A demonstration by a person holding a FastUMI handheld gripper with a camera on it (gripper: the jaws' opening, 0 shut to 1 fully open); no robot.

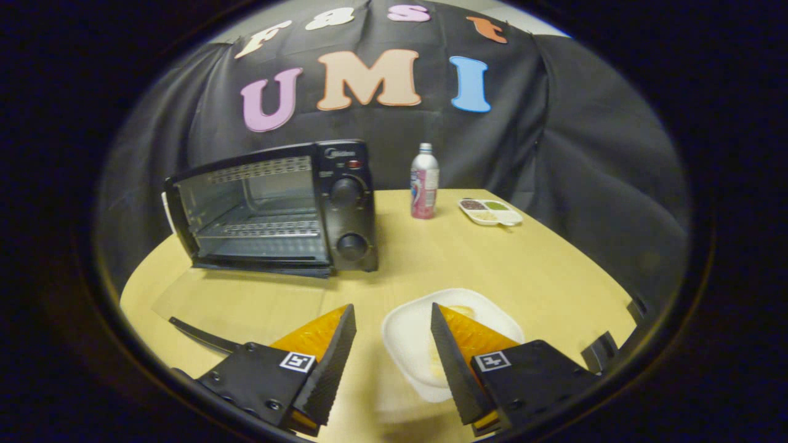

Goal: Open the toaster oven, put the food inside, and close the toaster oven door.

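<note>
The black toaster oven (277, 209) stands on the wooden table (554, 264), ahead of my left finger. Its glass door (240, 301) lies folded down flat on the table, its dark handle (197, 335) nearest to me. The wire rack (265, 229) inside carries nothing. A white plate (412, 338) sits between and just under my fingers. On it lies a pale yellow piece of food (460, 309), mostly hidden behind the right finger. My gripper (393, 307) is open and hangs over the plate with nothing held.
A pink-and-silver bottle (424, 181) stands upright to the right of the oven. Further right lies a white divided dish (490, 212) with small fillings. Black cloth walls the booth behind the table.
</note>
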